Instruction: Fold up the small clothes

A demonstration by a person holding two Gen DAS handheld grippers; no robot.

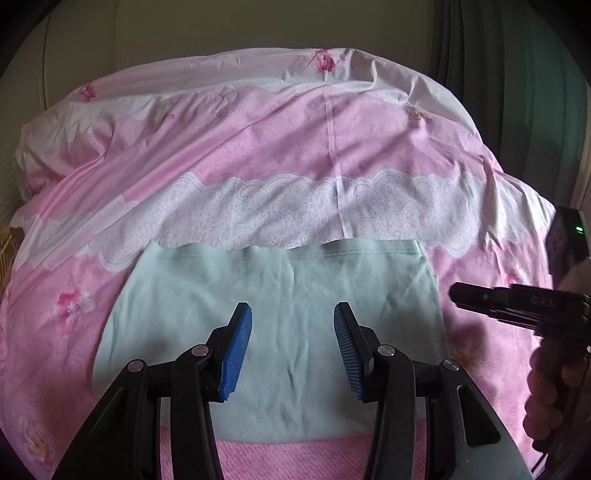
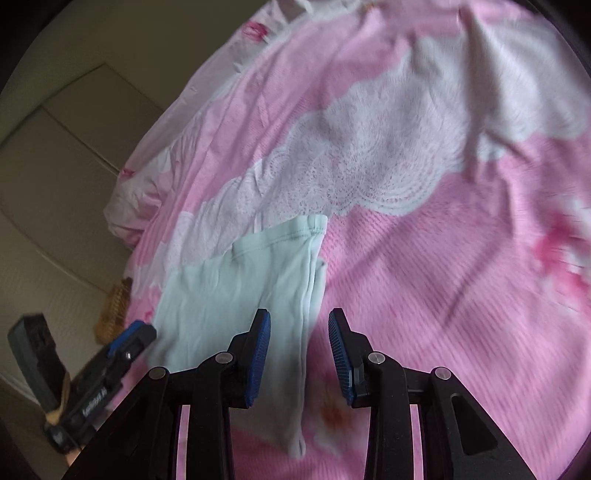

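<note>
A small pale mint-green garment (image 1: 280, 317) lies flat and folded on the pink bed cover, its stitched hem at the far edge. My left gripper (image 1: 293, 314) hovers over the garment's middle, jaws open and empty. In the right wrist view the garment (image 2: 240, 295) lies to the left, layered edges along its right side. My right gripper (image 2: 299, 321) is open and empty above that right edge. The right gripper also shows at the right of the left wrist view (image 1: 491, 299). The left gripper shows at the lower left of the right wrist view (image 2: 125, 343).
The bed is covered by a wrinkled pink quilt (image 1: 295, 147) with white lace-pattern bands and flower prints. A beige wall (image 1: 221, 26) stands behind it and green curtains (image 1: 498, 74) at the far right. A brown woven object (image 2: 114, 310) lies at the bed's left side.
</note>
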